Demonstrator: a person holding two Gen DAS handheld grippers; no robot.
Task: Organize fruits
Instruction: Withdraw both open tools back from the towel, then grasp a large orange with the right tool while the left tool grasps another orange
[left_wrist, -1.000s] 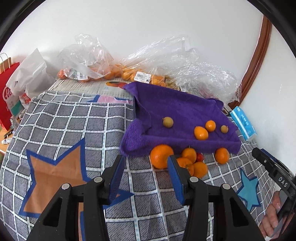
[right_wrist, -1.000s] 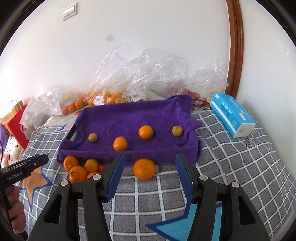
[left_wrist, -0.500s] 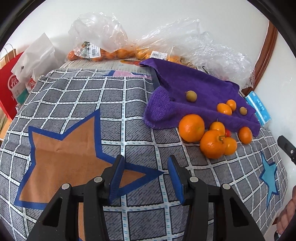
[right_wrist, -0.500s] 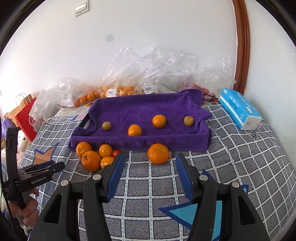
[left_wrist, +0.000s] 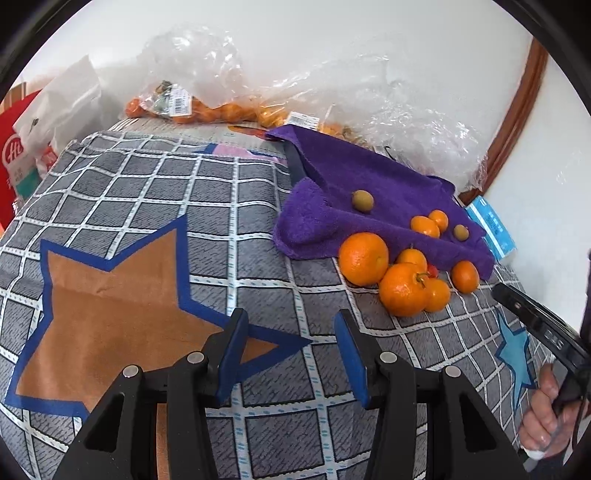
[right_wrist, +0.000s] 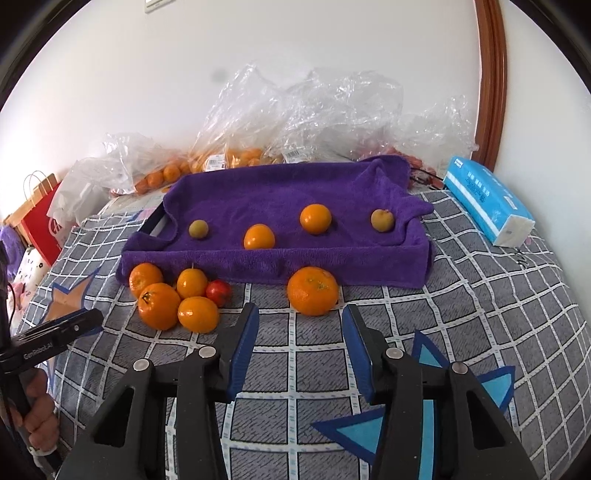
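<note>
The right hand-held gripper points down at a slant over the checked cloth, and the lone orange lies directly ahead of it, just beyond the fingertips and centred on the gap between them. Its jaws are closing with nothing between them; no pad touches the fruit. The orange is near-round, so no long axis constrains the approach; a straight advance along the pointing line would probably bring it between the fingers. This orange rests on the cloth just in front of the near wall of the tray, which is draped in a purple towel and carries four small fruits. The left hand-held gripper is also pitched down, jaws parted and empty, over the orange star print. From it, the cluster of oranges lies ahead and to the right, well clear of the fingertips, with the tray edge behind it. The right hand is therefore the nearer to the lone orange, and the left hand the nearer to the cluster, which sits ahead-left of the right hand-held gripper. In the right view the left hand grips its handle at the lower left; in the left view the right hand shows at the lower right.
</note>
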